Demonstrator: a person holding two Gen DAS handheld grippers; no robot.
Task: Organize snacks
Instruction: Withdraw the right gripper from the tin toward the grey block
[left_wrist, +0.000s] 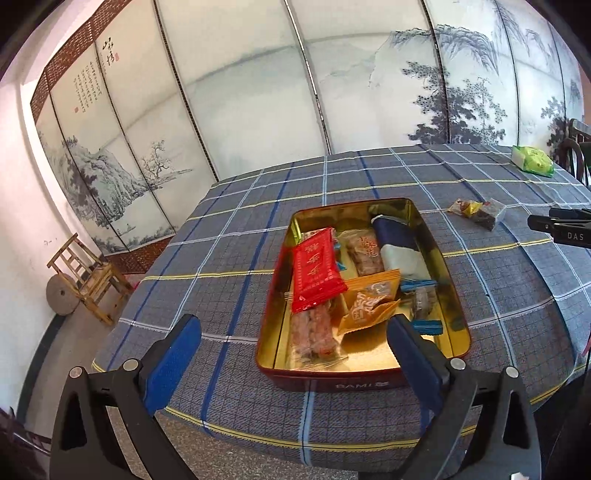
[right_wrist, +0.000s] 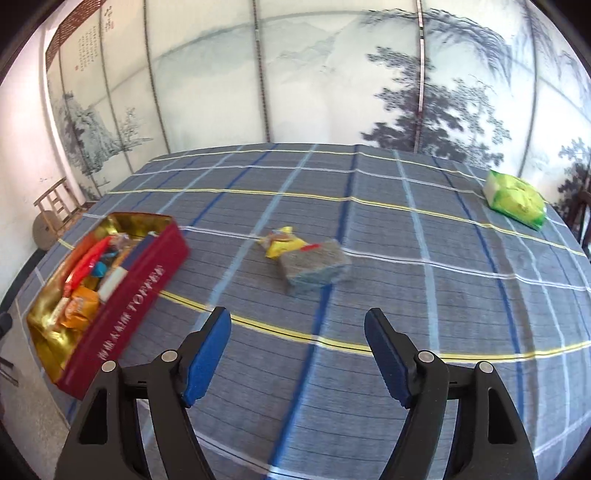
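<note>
An open red tin (left_wrist: 439, 266) with a gold inside stands on the checked tablecloth. It holds a red packet (left_wrist: 316, 273), an orange packet (left_wrist: 369, 306), a navy and white packet (left_wrist: 399, 247) and clear-wrapped bars (left_wrist: 314, 339). My left gripper (left_wrist: 295, 328) hangs open over the tin's near end, holding nothing. In the right wrist view the tin (right_wrist: 129, 314) lies at the left. Ahead of my open, empty right gripper (right_wrist: 297, 317) lie a yellow-wrapped snack (right_wrist: 284, 245) and a clear-wrapped dark square snack (right_wrist: 314, 267), touching each other. The right gripper's fingers (left_wrist: 557, 225) show at the left view's right edge.
A green pack (right_wrist: 515, 197) lies at the table's far right. A painted folding screen (right_wrist: 295, 74) stands behind the table. On the floor at the left are a small wooden chair (left_wrist: 88, 277) and a round stone disc (left_wrist: 62, 295). The table's near edge runs below the tin.
</note>
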